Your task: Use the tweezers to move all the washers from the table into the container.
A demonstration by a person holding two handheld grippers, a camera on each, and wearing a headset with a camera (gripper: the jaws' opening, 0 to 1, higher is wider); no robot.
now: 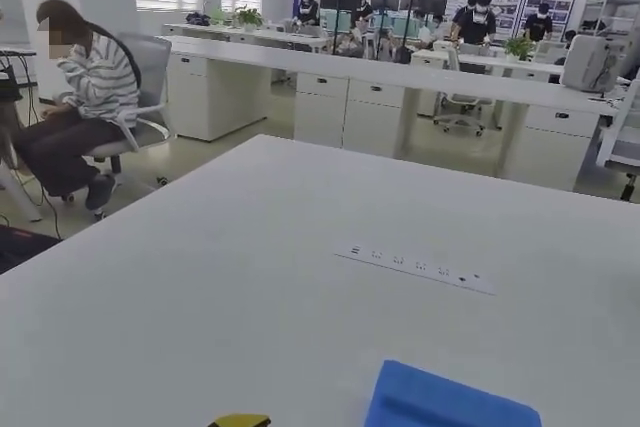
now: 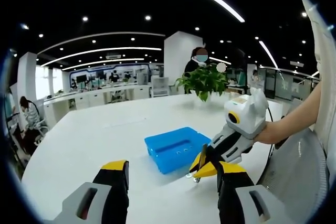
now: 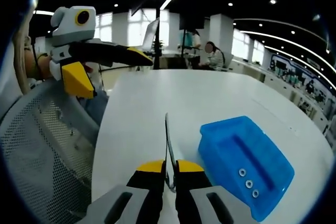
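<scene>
A blue container (image 3: pixel 244 163) lies on the white table (image 3: pixel 173 93) with three small washers (image 3: pixel 248 183) in its trough. My right gripper (image 3: pixel 167 169) is shut on thin metal tweezers (image 3: pixel 167 140), which point out over the table just left of the container. In the left gripper view the right gripper (image 2: pixel 210 167) comes in from the right beside the container (image 2: pixel 176 148). My left gripper (image 2: pixel 170 174) is open with nothing between its jaws, held above the table's near edge. A yellow gripper tip (image 1: pixel 240 420) and the container (image 1: pixel 450 402) sit at the bottom of the head view.
A socket strip (image 1: pixel 415 267) is set into the table (image 1: pixel 250 277). A mesh chair back (image 3: pixel 42 140) stands left of the table edge. A potted plant (image 2: pixel 205 82) stands at the far end. Other desks and seated people fill the office behind.
</scene>
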